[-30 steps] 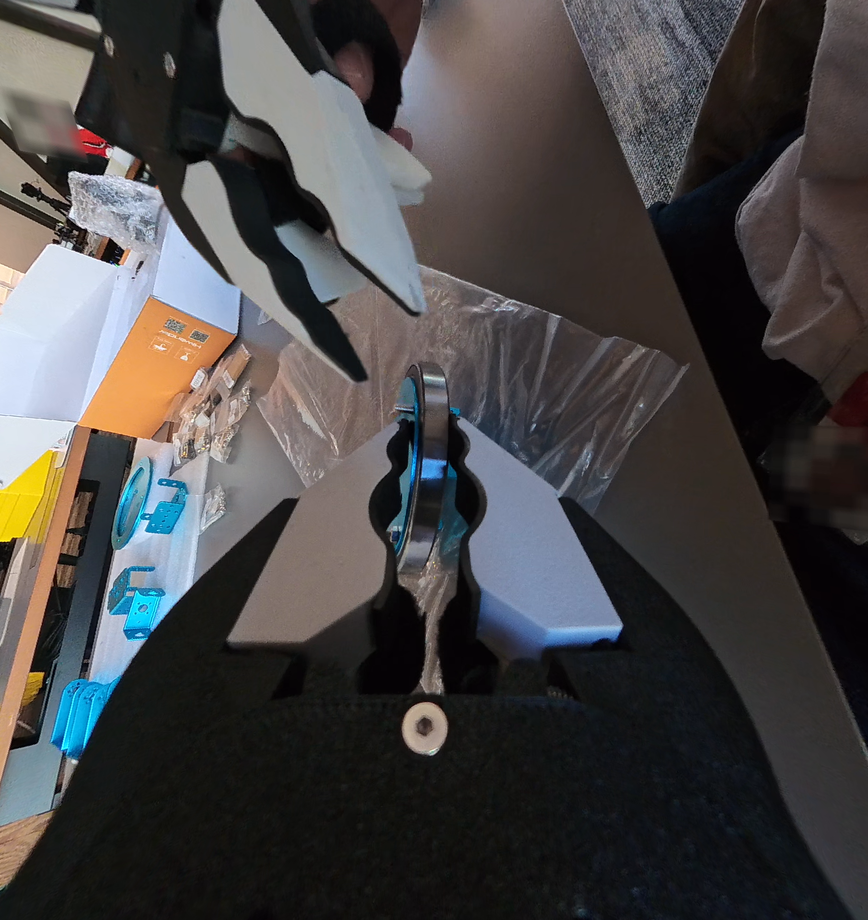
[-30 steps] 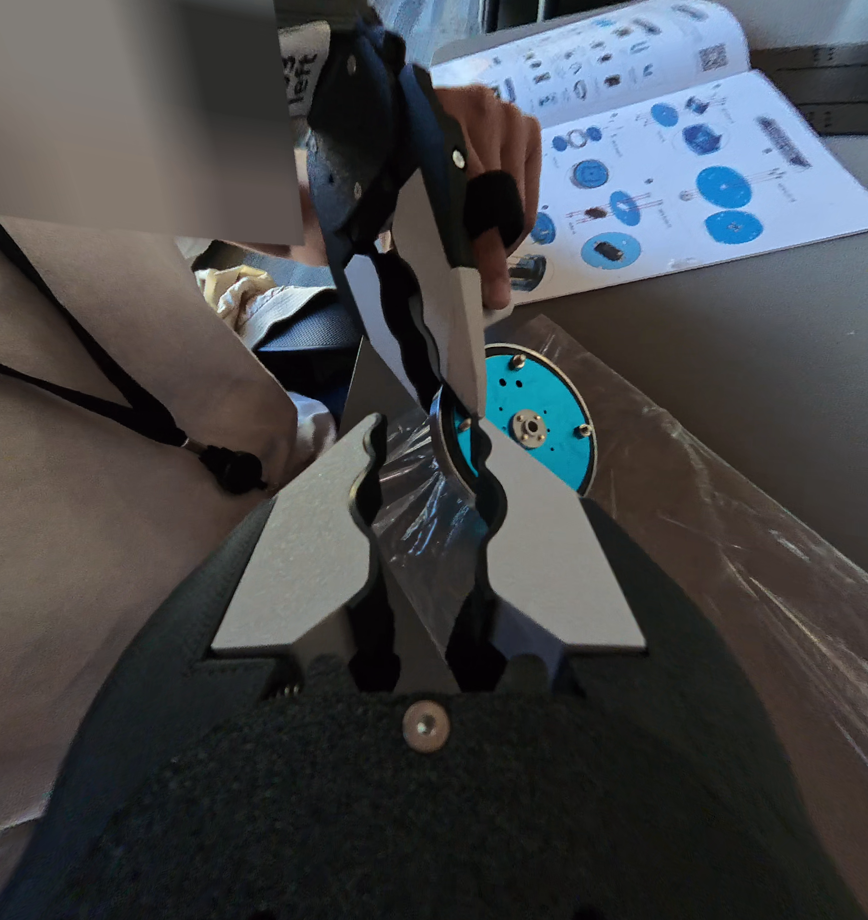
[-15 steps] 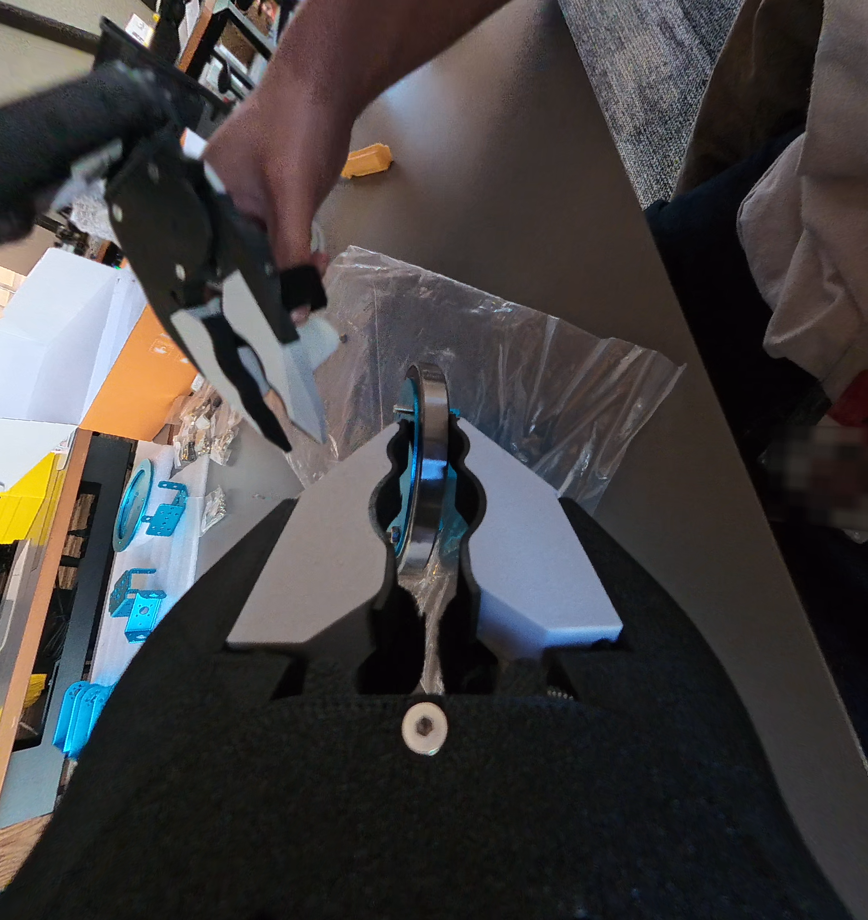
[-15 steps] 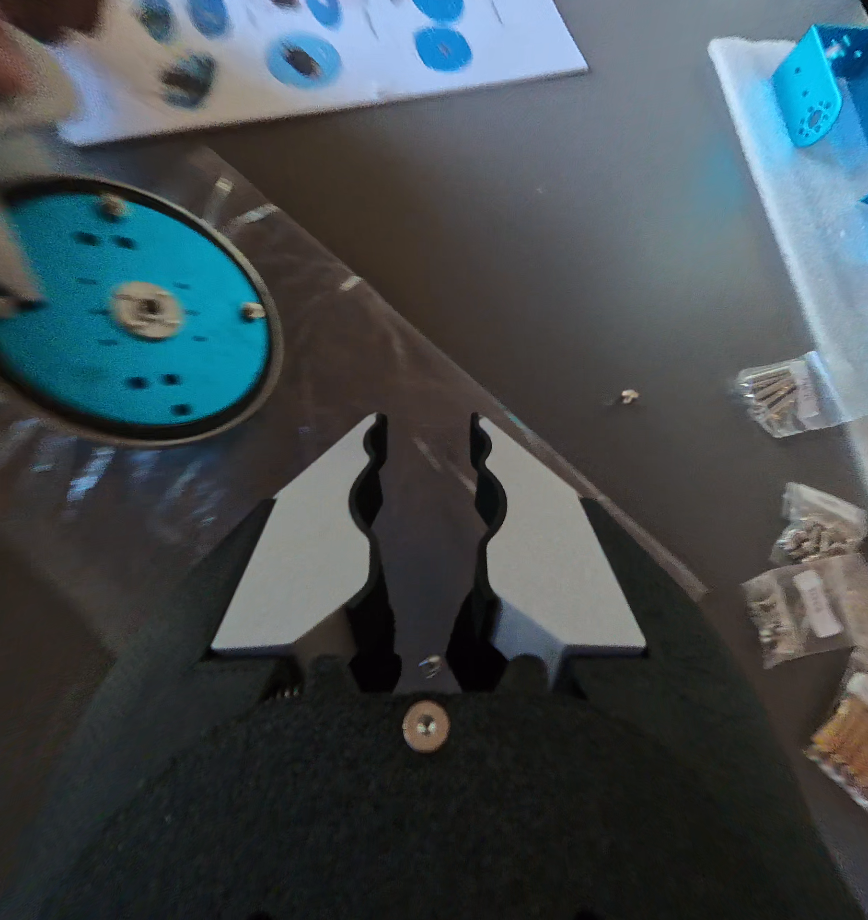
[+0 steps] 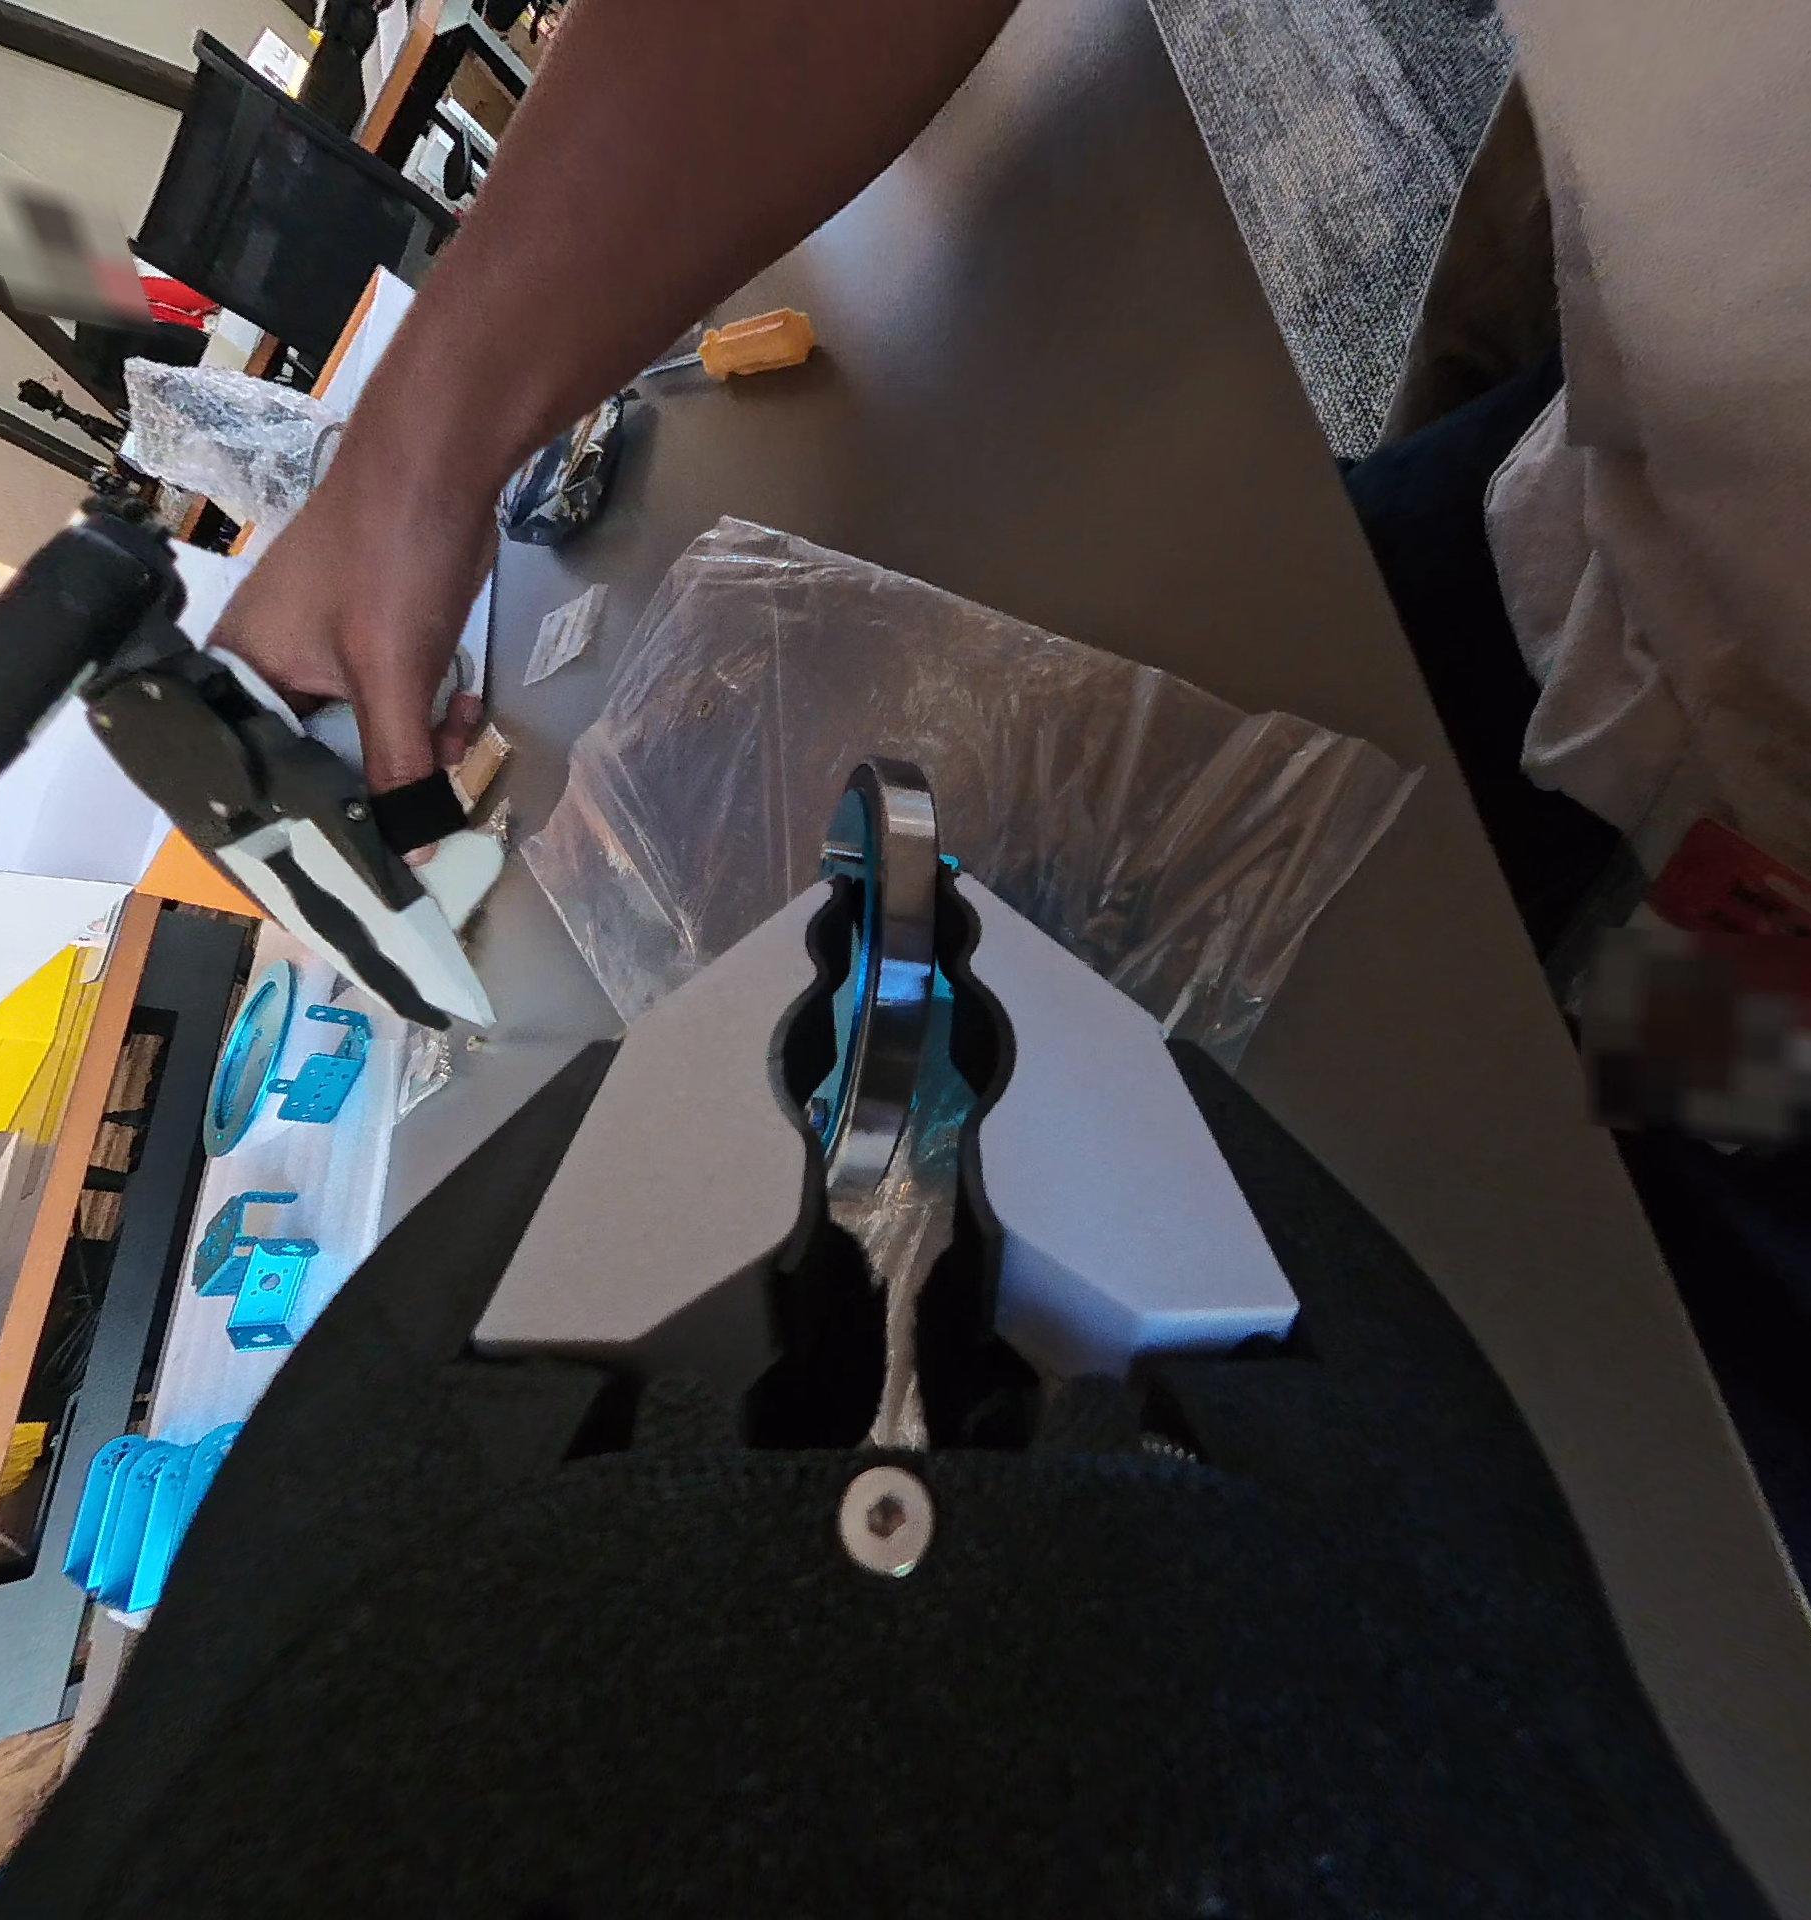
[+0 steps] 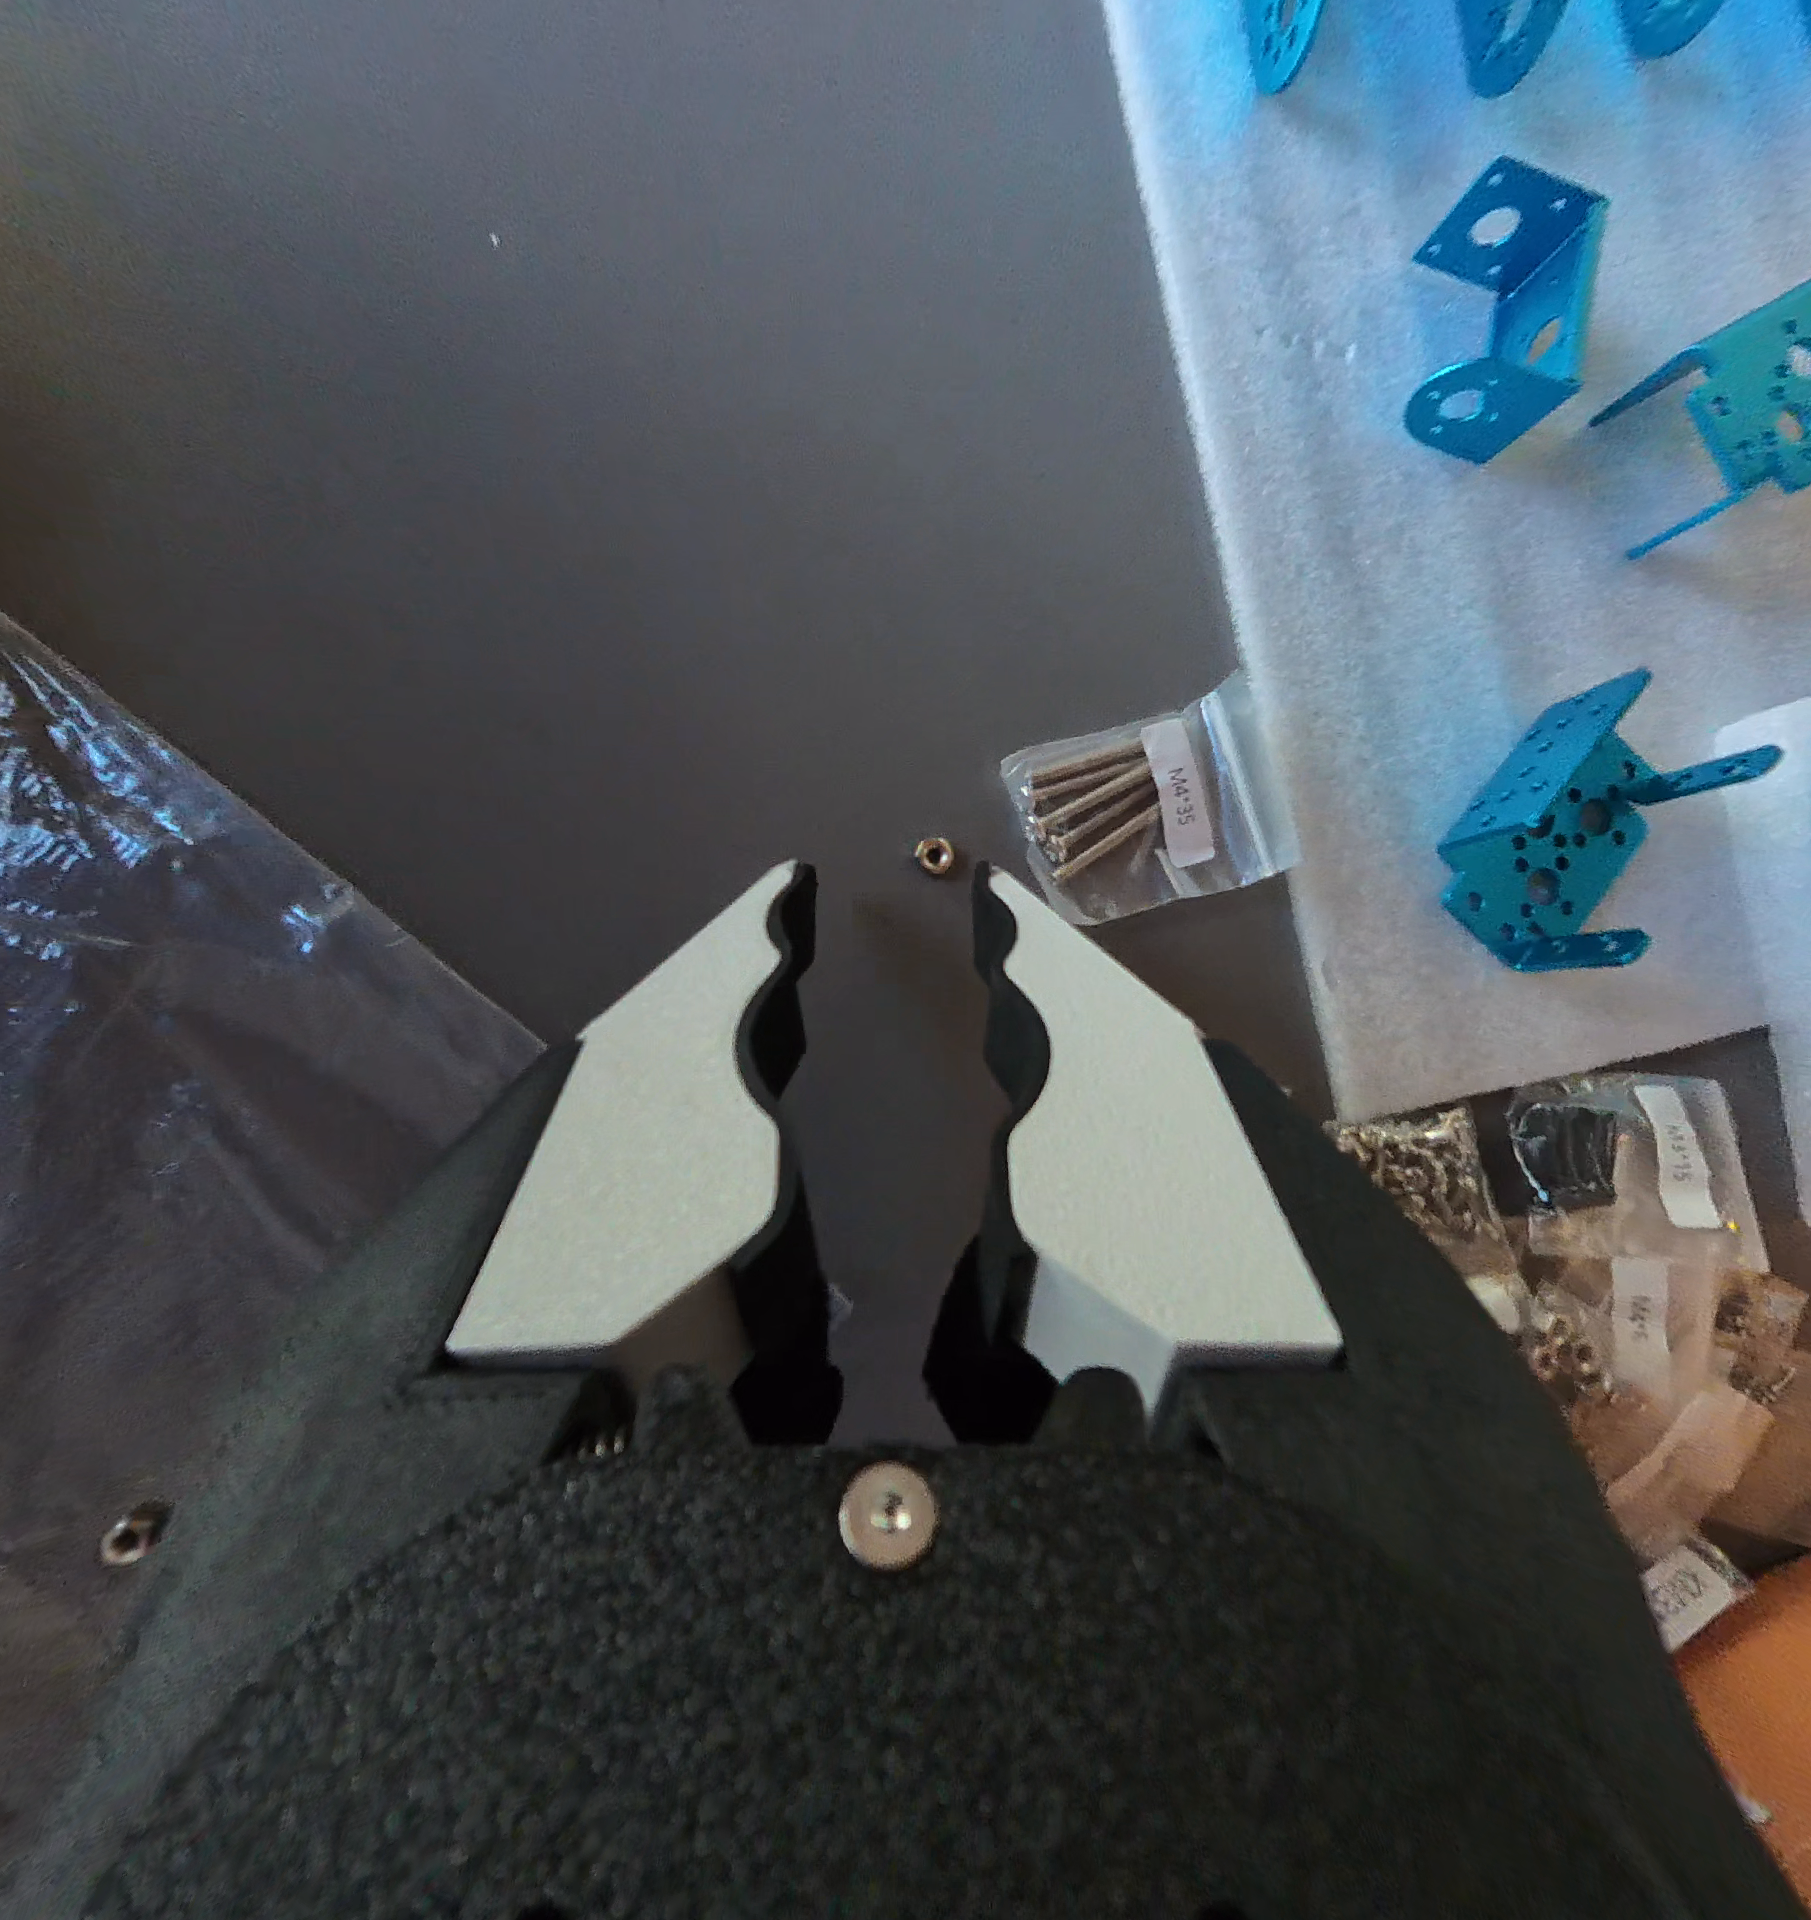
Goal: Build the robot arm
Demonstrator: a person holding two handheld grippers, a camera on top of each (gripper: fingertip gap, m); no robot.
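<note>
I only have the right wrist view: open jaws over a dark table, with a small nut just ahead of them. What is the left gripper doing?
Observer: The left gripper is shut on a blue disc with a metal rim, held edge-on to its camera.
Reviewer: Is anything else in those jaws?
Observer: Yes, clear plastic film is pinched between them, below the disc.
Reviewer: How does the gripper in my view look from that side?
Observer: The right gripper points steeply down with its tips close to the table, and a hand grips it from above.
</note>
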